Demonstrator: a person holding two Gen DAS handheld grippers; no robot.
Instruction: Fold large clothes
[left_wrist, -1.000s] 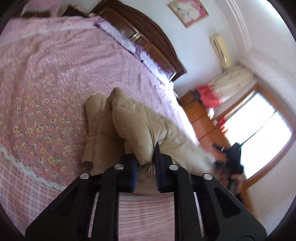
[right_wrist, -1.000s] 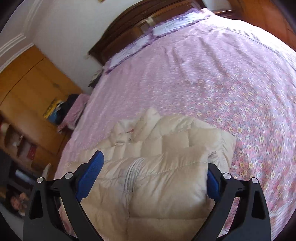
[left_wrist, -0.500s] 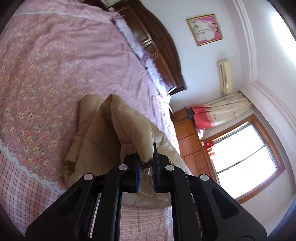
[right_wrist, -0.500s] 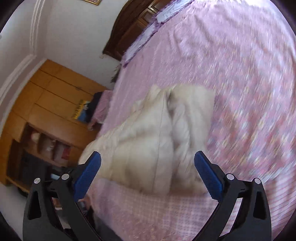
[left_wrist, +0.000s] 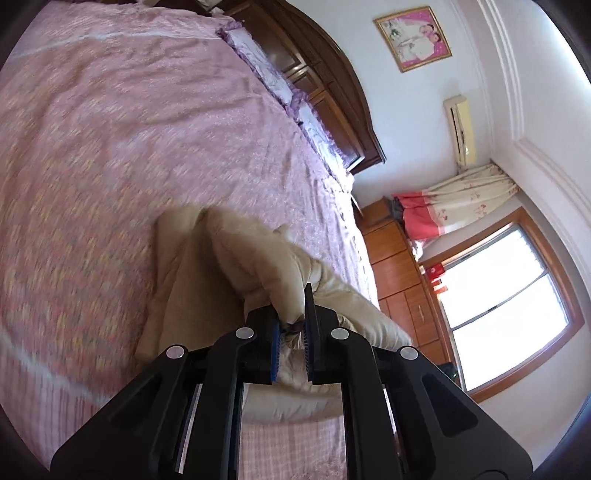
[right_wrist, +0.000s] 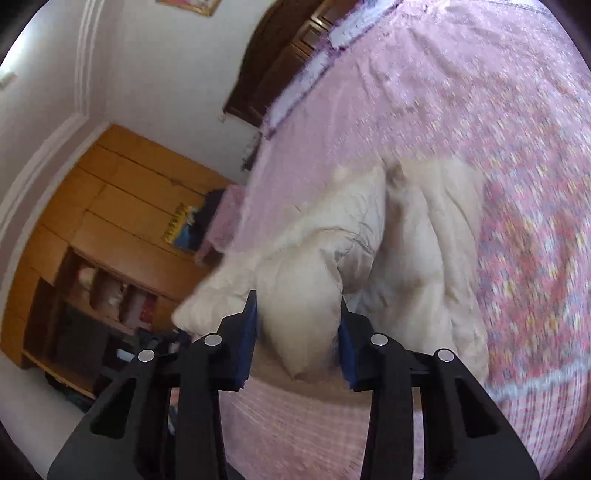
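Both grippers are pointing forward and somewhat downward over the near edge of the bed (left_wrist: 110, 147), each wrist camera looking along its own fingers; no hand or sleeve is appearing in either view.

The left gripper (left_wrist: 291, 328) is sitting with its jaws nearly pressed together, pinching a thin fold of the cream padded jacket (left_wrist: 236, 258) between the blue pads. The pinched fabric is rising from the jaws in a ridge, while the rest of the garment is lying bunched on the pink floral bedspread just beyond the fingers.

The right gripper (right_wrist: 297, 332) is closing its jaws at this moment, roughly a third spread. A thick, puffy portion of the jacket (right_wrist: 406, 240) is standing between the two blue pads, and both pads are appearing to bear against its sides; the fabric is bulging upward out of the gap.

The jacket is resting near the foot edge of the bed, partly doubled over, with quilted panels heaped together. Parts of both views are blurring, so finer detail of the folds is not discernible. A wooden headboard (left_wrist: 325, 85) is standing at the far end of the bed.
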